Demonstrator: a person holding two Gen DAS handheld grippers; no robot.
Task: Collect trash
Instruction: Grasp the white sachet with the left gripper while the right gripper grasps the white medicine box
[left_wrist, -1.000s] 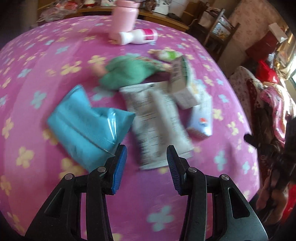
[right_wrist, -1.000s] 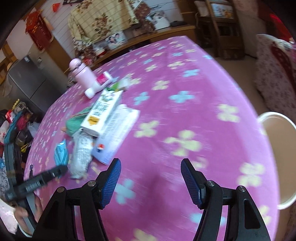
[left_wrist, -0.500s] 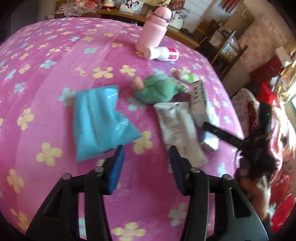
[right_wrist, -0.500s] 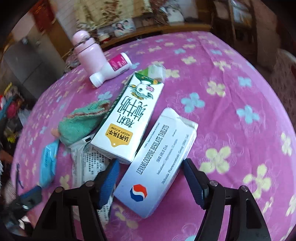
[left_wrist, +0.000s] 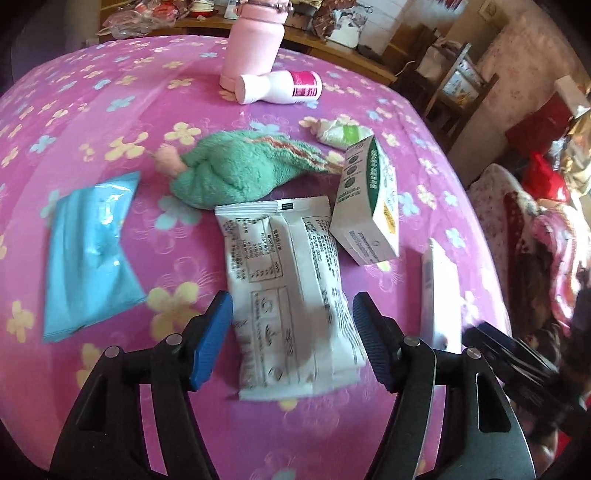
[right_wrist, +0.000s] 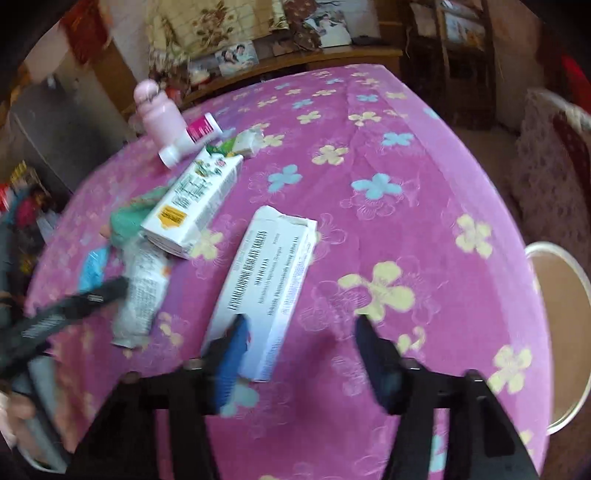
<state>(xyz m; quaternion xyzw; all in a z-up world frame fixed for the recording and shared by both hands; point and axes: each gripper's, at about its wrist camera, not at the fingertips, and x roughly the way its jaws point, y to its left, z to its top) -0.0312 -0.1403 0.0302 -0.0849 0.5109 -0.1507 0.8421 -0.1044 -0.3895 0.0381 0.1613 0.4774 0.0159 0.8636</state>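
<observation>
Tablecloth (left_wrist: 110, 110): wrapper (left_wrist: 291, 295) between opening left claw (left_wrist: 291, 343).

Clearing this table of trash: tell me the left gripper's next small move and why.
Probably lower the left gripper onto the white wrapper: its jaws are opening, the wrapper's near end lies flat between them, untouched by the pads, on the pink tablecloth.

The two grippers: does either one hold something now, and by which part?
Nothing is held. The left gripper is opening around the near end of the white wrapper, not pressing it. The right gripper is open beside the white tablet box.
</observation>
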